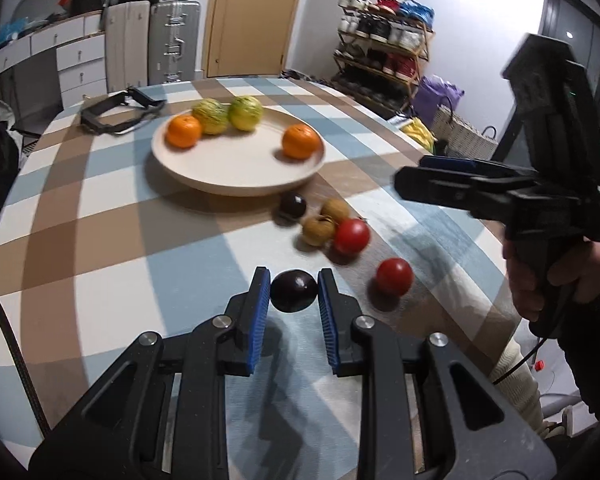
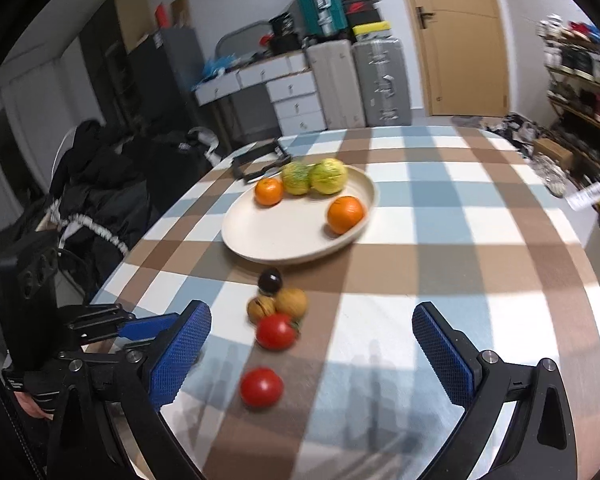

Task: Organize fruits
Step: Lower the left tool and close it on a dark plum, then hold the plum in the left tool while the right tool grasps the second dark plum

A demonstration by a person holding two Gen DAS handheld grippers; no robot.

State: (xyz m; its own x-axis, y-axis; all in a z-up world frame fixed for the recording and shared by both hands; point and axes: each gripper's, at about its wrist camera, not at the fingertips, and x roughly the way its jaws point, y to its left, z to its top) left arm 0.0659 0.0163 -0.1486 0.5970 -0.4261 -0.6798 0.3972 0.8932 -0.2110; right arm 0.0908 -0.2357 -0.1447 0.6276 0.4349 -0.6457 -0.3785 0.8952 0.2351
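Sitting crosswise between your left gripper's (image 1: 294, 289) pads, the dark plum (image 1: 293, 291) is clamped above the checked cloth, with the plate (image 1: 220, 178) straight ahead beyond the loose fruit. Your right gripper (image 2: 312, 336) hangs wide open, empty, over the tomatoes (image 2: 275, 331).

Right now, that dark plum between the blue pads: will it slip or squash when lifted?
The dark plum looks round and glossy, so it could slip or roll if let go. The left gripper pinches it across the middle with textured pads, which probably helps. It seems small, likely light; its firmness cannot be judged.
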